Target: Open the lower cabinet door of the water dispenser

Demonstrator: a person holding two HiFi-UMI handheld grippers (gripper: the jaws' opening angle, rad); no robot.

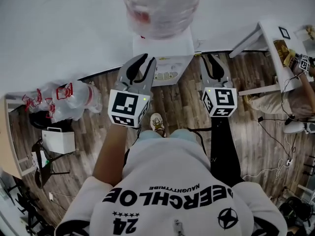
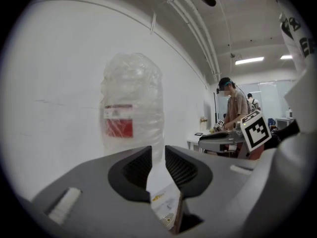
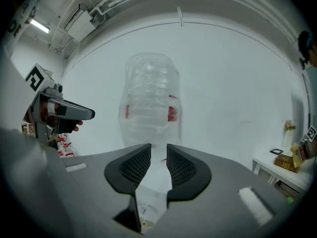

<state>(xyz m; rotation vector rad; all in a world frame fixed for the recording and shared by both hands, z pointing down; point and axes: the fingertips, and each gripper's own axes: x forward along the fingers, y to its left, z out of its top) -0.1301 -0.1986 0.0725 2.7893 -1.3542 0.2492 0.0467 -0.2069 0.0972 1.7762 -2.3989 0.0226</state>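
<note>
The white water dispenser (image 1: 162, 53) stands against the wall with a clear wrapped bottle (image 1: 160, 6) on top. Its front face (image 1: 167, 73) is seen steeply from above, so I cannot make out the lower cabinet door. My left gripper (image 1: 147, 59) hangs in front of the dispenser's left side, and my right gripper (image 1: 212, 58) just to its right. Neither touches it. In the left gripper view the gripper (image 2: 158, 150) is open by a narrow gap, with the bottle (image 2: 131, 108) beyond. In the right gripper view the gripper (image 3: 159, 148) is likewise open and empty, facing the bottle (image 3: 151, 100).
A heap of bagged empty bottles (image 1: 64, 100) and a white box (image 1: 58, 140) lie on the wooden floor to the left. A white table (image 1: 280, 43), another person (image 1: 295, 95) and loose cables (image 1: 285, 161) are on the right. My shoe (image 1: 157, 124) is below the dispenser.
</note>
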